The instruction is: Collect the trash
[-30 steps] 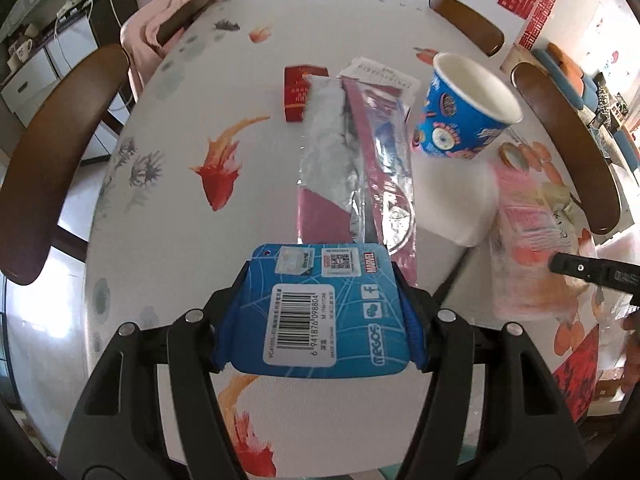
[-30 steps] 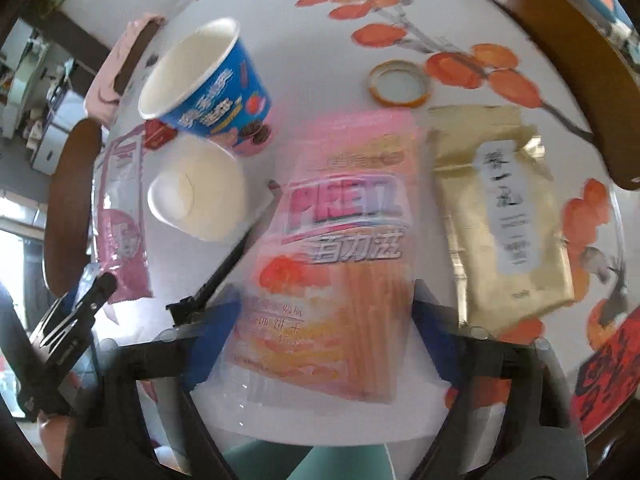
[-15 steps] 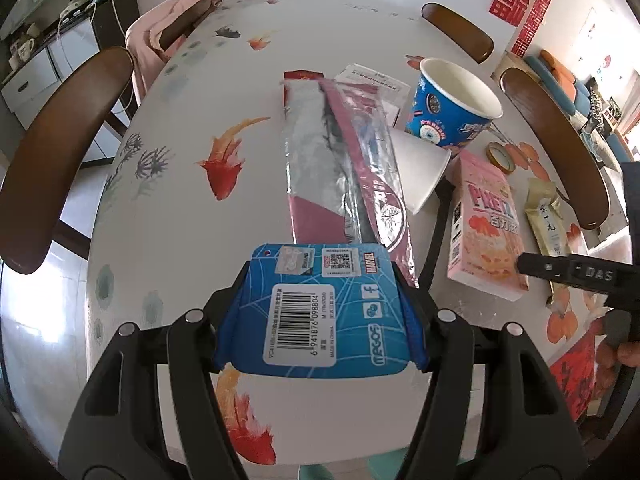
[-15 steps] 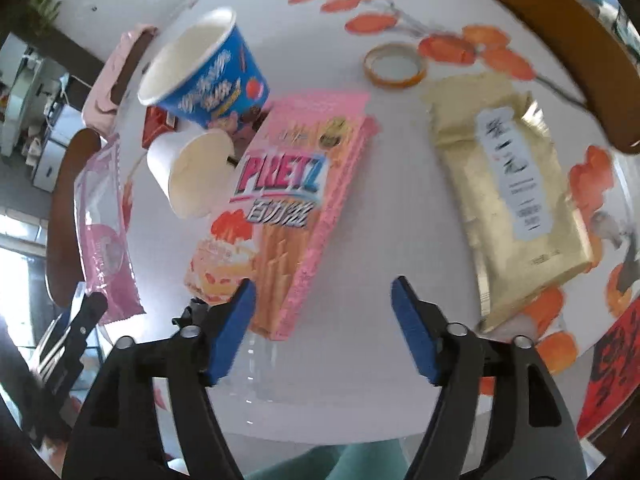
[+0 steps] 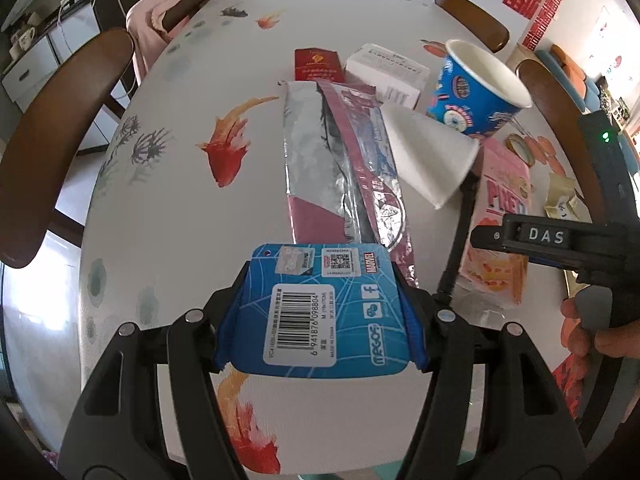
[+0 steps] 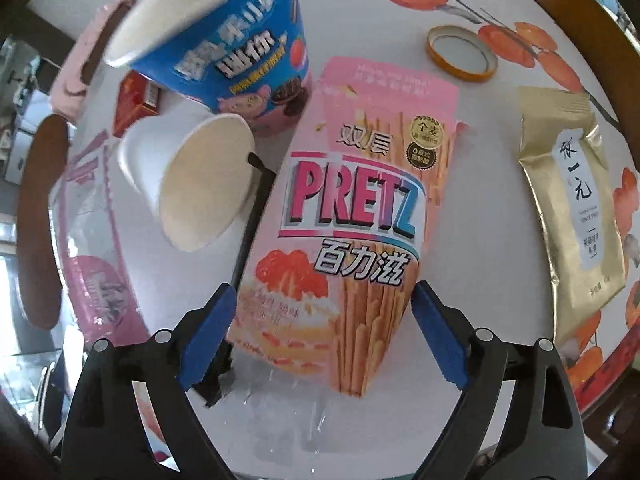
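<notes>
On the left, the left gripper (image 5: 320,312) has its blue pads clamped on a blue Spider-Man card pack (image 5: 326,308), held above the fish-print table (image 5: 180,208). Next over lies a torn foil wrapper (image 5: 316,160), then a tipped white paper cup (image 6: 192,184) leaning by a blue snack tub (image 6: 224,56). The right gripper (image 6: 320,332) is opening its jaws, and the near end of the pink Pretz box (image 6: 360,216) sits between them, pads not pressing yet. I'd centre over the box's narrow width and go low before squeezing (cardboard crushes easily), watching the black strip (image 6: 252,220) alongside. Far right: a gold tea pouch (image 6: 572,216) and orange lid (image 6: 460,52).
</notes>
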The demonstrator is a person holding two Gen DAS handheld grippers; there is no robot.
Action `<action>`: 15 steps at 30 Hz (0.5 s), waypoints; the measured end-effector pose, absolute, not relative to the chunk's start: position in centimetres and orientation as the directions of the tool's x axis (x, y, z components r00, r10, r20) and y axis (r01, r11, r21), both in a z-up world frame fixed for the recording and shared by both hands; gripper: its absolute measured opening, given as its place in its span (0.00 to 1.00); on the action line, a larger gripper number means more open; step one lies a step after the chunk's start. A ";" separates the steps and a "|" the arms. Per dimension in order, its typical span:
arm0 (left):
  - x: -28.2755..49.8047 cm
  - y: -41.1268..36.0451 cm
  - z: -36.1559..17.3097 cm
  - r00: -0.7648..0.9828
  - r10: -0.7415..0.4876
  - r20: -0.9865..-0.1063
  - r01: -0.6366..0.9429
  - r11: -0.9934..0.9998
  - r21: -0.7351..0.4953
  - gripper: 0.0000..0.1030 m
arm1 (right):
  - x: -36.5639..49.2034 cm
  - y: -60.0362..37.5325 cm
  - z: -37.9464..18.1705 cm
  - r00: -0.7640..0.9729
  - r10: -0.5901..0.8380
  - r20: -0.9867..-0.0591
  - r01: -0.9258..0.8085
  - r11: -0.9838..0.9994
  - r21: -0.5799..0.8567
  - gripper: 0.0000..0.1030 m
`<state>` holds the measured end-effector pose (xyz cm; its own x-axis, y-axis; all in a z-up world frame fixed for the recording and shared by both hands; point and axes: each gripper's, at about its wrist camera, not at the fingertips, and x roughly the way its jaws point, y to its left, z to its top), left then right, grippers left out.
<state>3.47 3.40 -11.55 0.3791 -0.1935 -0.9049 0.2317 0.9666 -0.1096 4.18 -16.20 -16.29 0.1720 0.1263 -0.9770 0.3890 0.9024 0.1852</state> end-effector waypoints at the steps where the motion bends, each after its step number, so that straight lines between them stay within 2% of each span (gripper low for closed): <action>1: 3.6 3.5 -11.8 0.374 -0.198 -0.906 0.226 0.967 -0.118 0.59 | 4.3 -16.2 -16.4 0.173 0.126 -0.977 0.394 0.900 0.185 0.89; 5: 4.1 3.9 -13.1 0.361 -0.183 -0.914 0.217 0.970 -0.109 0.60 | 4.2 -16.2 -16.7 0.179 0.139 -0.974 0.385 0.901 0.199 0.89; 11: 4.2 4.3 -14.1 0.328 -0.174 -0.929 0.195 0.974 -0.114 0.60 | 3.3 -17.5 -16.5 0.172 0.189 -0.967 0.345 0.908 0.239 0.83; 12: 4.1 4.4 -14.0 0.328 -0.177 -0.928 0.195 0.974 -0.117 0.60 | 3.2 -17.8 -16.3 0.175 0.189 -0.966 0.346 0.907 0.240 0.70; 14: 4.0 4.8 -13.7 0.330 -0.197 -0.923 0.182 0.973 -0.142 0.60 | 3.1 -19.0 -15.5 0.189 0.204 -0.961 0.368 0.892 0.262 0.54; 15: 3.9 4.9 -13.6 0.330 -0.204 -0.922 0.181 0.972 -0.150 0.60 | 3.2 -19.4 -15.4 0.181 0.221 -0.958 0.367 0.889 0.274 0.51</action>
